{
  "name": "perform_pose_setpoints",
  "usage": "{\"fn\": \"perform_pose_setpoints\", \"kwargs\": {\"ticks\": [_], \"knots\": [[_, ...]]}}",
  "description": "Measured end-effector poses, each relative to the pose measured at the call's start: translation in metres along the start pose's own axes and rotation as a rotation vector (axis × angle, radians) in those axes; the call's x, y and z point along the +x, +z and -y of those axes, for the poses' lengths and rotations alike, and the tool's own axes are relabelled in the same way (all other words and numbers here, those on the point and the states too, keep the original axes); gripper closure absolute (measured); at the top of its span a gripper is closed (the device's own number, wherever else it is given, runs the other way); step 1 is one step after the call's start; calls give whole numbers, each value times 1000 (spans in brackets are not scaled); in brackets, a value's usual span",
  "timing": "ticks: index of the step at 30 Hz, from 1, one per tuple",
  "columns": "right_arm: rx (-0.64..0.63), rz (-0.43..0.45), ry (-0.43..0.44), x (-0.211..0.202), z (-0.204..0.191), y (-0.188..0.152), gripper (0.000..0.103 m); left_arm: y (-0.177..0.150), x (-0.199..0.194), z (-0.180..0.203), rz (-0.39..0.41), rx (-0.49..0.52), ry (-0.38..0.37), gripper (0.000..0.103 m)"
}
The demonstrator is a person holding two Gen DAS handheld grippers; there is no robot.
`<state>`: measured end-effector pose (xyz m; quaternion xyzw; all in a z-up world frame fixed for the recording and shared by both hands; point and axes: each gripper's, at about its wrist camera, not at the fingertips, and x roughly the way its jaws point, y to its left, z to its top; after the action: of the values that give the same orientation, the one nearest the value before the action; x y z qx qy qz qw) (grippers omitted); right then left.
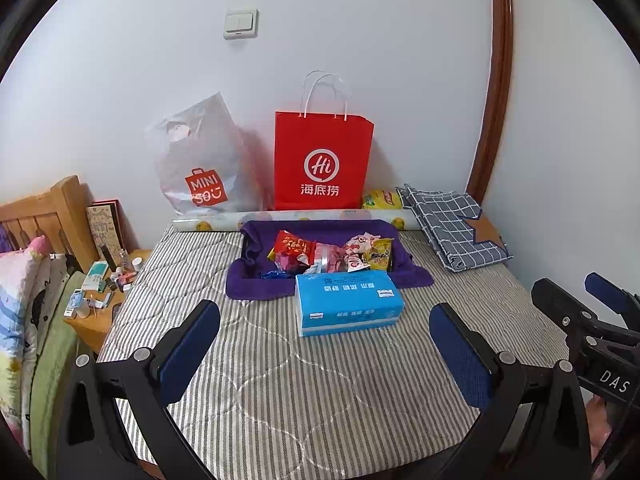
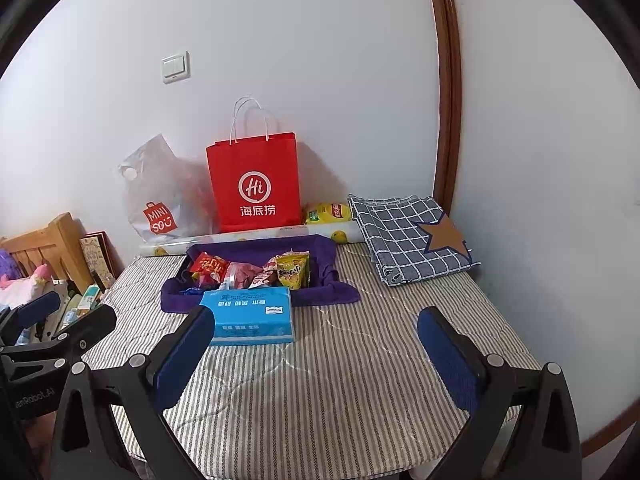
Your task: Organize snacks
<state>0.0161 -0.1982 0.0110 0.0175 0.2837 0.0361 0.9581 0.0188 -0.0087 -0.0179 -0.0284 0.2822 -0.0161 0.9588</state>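
Note:
Several snack packets (image 1: 332, 254) lie in a pile on a purple towel (image 1: 260, 284) at the far side of a striped pad; the pile also shows in the right wrist view (image 2: 252, 272). A blue tissue pack (image 1: 346, 304) lies in front of the pile, and shows too in the right wrist view (image 2: 250, 316). My left gripper (image 1: 324, 344) is open and empty, held above the pad, short of the tissue pack. My right gripper (image 2: 316, 344) is open and empty, beside the left one, to the right of the tissue pack.
A red paper bag (image 1: 322, 160) and a grey Miniso bag (image 1: 204, 164) stand against the wall. A yellow packet (image 1: 382, 199) and a paper roll (image 1: 288, 216) lie behind the towel. A folded checked cloth (image 1: 452, 228) lies at the right. A cluttered wooden nightstand (image 1: 96, 296) stands at the left.

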Motion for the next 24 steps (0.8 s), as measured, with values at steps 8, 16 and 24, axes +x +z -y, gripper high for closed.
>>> {"fn": "perform_pose_setpoints", "kwargs": {"ticks": [8,16,24], "knots": [[-2,3,-2,-2,0,1,0,-2,-1,1,-1,0,-2,0],[-1,5,0,-3,0,0,0,-2,-1,0,1,0,-4,0],[-6,5,-2,-3,-1,0,0,-3,-2,0,-2,0,-2,0]]}}
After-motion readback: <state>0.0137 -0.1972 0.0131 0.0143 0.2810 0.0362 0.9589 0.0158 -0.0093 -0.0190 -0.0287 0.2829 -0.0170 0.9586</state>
